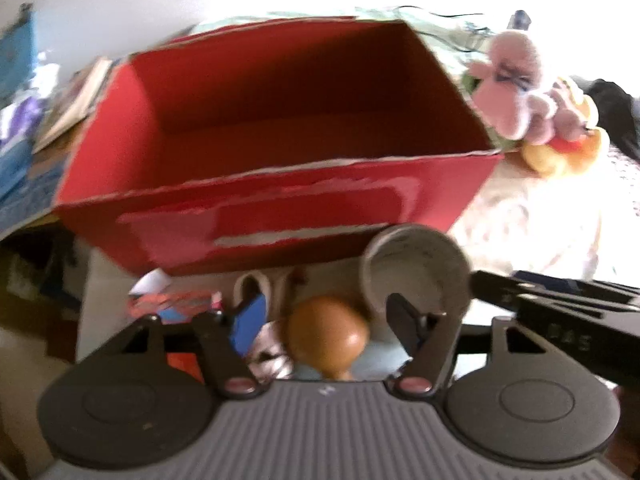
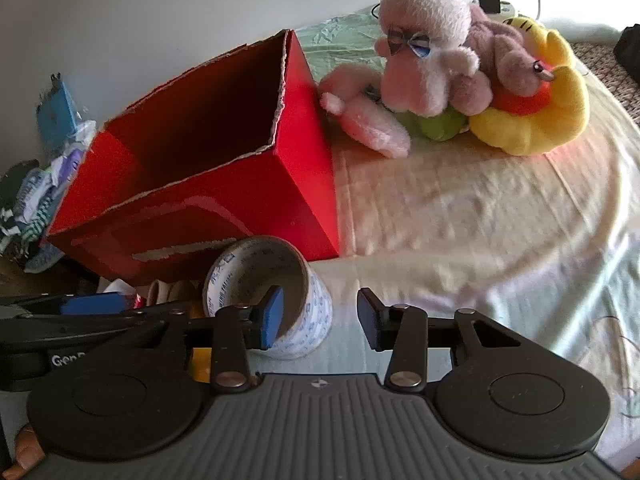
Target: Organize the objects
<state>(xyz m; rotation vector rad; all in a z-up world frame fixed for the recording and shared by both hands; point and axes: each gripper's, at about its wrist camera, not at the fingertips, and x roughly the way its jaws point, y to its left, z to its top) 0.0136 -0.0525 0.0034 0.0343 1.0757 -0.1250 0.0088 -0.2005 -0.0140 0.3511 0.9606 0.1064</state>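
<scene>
Red box (image 2: pixel 224 184) sits empty just behind the tape roll (image 2: pixel 276 296) on the bedsheet. Right gripper (image 2: pixel 320 316) is open, one pad inside the roll's core, wall between the pads, not squeezed; left gripper (image 1: pixel 324 320) open over a brown ball (image 1: pixel 326 336). Centre the wall, close, lift clear of the near rim before dropping.

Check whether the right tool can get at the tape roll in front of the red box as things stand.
Probably yes. The right tool is open, one finger already inside the tape roll, the other outside its wall. The red box stands behind, not blocking.
</scene>
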